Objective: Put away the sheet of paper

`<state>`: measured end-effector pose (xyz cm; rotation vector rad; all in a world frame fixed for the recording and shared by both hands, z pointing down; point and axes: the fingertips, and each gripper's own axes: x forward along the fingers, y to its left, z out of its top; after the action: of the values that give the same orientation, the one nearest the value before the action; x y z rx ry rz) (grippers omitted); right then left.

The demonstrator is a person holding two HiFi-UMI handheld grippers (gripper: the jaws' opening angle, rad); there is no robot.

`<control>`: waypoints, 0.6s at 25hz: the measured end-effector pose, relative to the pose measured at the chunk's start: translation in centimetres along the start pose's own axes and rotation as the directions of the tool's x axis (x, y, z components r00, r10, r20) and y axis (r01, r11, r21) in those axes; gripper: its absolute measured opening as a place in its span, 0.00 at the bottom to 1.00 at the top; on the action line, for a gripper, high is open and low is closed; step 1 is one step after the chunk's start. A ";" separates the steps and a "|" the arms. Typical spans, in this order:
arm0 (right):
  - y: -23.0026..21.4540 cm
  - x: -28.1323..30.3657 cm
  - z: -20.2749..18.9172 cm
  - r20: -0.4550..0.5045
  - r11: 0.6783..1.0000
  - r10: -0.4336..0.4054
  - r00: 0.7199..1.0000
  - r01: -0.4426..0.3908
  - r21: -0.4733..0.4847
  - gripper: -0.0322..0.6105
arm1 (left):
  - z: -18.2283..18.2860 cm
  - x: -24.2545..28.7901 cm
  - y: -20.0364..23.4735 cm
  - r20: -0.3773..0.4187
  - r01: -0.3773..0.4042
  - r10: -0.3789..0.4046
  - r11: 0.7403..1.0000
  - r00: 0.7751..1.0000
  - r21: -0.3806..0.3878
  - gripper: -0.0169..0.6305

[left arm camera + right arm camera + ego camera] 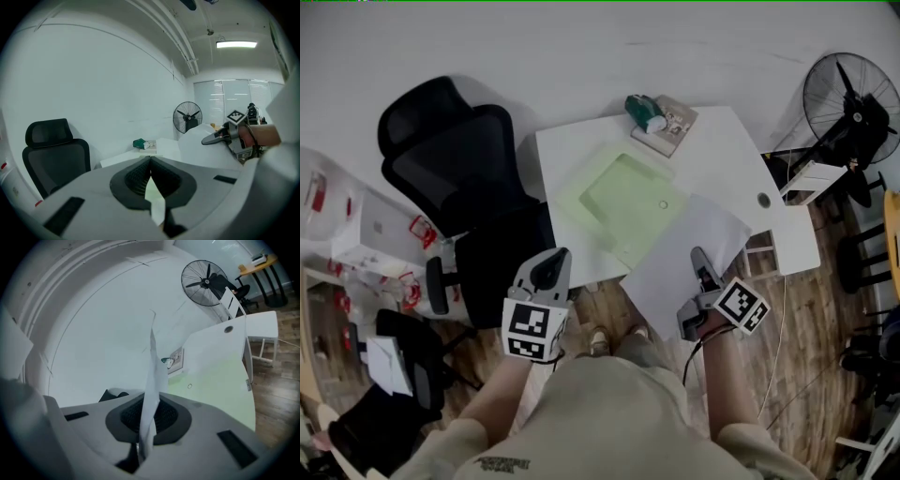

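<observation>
Two handheld grippers work at a white worktop (pixel 727 155) in the centre of the head view. The right gripper (pixel 699 255), lower right of centre, has its jaws clenched on the near edge of the sheet of paper (pixel 670 272). The sheet lies partly on the worktop and partly overhangs its near edge, just beside the pale green folder (pixel 628 202) at mid-frame. The left gripper (pixel 559 255), lower left of centre, has its jaws closed on a thin pale-green strip, apparently the folder's cover near its corner. The sheet does not appear to be inside yet. The step in hand looks like feeding the sheet into the folder. Done well, the left gripper would hold the cover lifted clear while the right leads the sheet's far edge in low and square, taut enough not to buckle. A book (pixel 670 122) sits at the worktop's upper edge.
</observation>
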<state>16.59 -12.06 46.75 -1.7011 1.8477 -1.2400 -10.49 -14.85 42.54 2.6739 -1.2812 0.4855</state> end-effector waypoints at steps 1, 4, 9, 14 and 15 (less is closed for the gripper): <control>-0.4 0.6 0.0 -0.006 1.000 -0.003 1.000 0.003 0.021 0.09 | -0.2 0.3 0.3 -0.007 -0.001 0.001 1.000 1.000 -0.004 0.06; -1.6 2.3 0.0 -0.026 0.995 -0.010 1.000 0.013 0.099 0.09 | -1.0 1.2 1.0 -0.034 -0.007 0.006 1.000 0.999 -0.014 0.06; -4.1 5.5 0.1 -0.050 0.976 0.018 0.999 -0.007 0.217 0.09 | -2.3 3.5 1.5 -0.092 -0.023 0.021 1.000 0.996 -0.017 0.06; -6.2 9.0 0.5 -0.082 0.971 0.037 0.996 -0.017 0.238 0.09 | -3.5 6.3 1.6 -0.154 -0.038 0.032 0.999 0.988 -0.037 0.06; -6.6 9.8 0.4 -0.092 0.969 0.044 0.995 -0.020 0.248 0.09 | -3.7 6.8 1.7 -0.166 -0.043 0.036 0.998 0.986 -0.039 0.06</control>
<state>18.81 -20.60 54.60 -1.4965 1.6831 -1.4935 -8.70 -19.99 48.35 2.5182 -1.2839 0.6618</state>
